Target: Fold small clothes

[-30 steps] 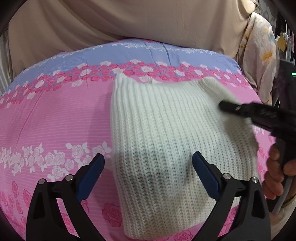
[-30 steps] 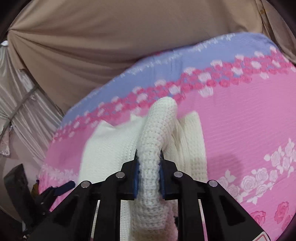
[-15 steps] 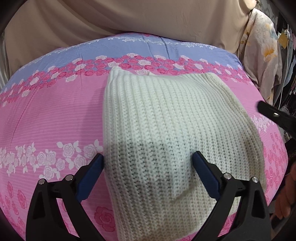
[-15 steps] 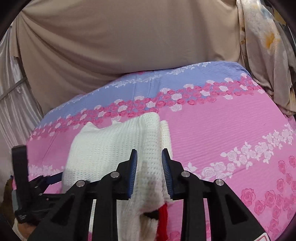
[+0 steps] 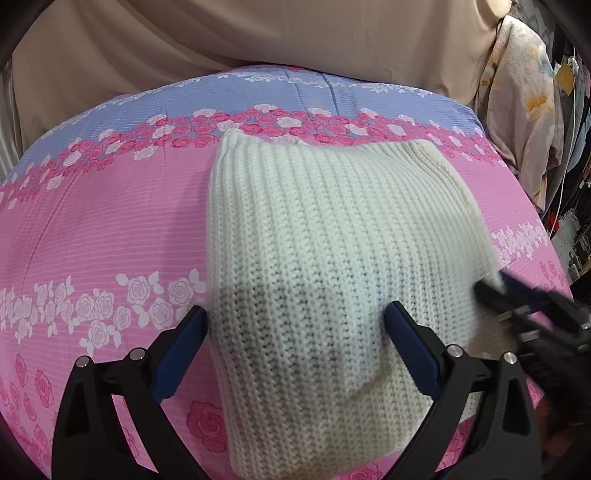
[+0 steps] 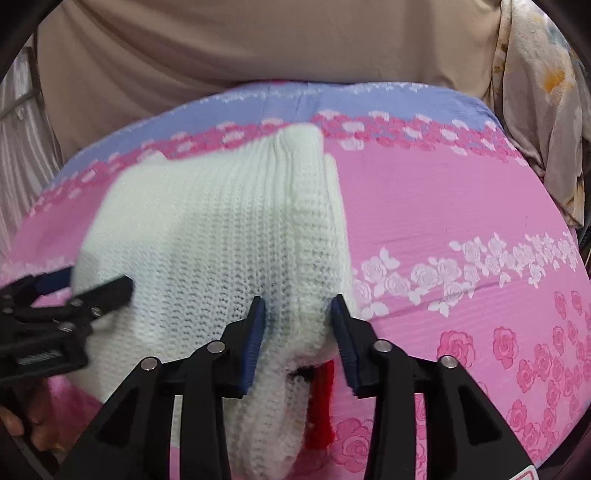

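Since a second ago your right tongs (image 6: 297, 332) have let go of the rolled edge they were pinching and dropped back toward the near right side of the white knit garment (image 5: 332, 266), which now lies flatter on the bed. Their blue pads are opening at this moment; the garment's thick folded edge sits between them, and the pads do not press on it. A strip of red fabric (image 6: 322, 402) peeks out from under that edge just below the pads. In the left wrist view the right tongs show blurred at the garment's right border. Your left tongs (image 5: 295, 350) have kept their place and are spread wide, hovering over the near part of the garment with one pad at its left edge and the other over its middle; neither pad grips the knit. The garment lies in the middle of the pink rose-printed bedspread (image 5: 92, 229), its far edge reaching the band of red and white roses below the lilac stripe. A beige curtain (image 5: 258, 33) hangs behind the bed, and a pale floral cloth (image 6: 543, 110) hangs at the far right.
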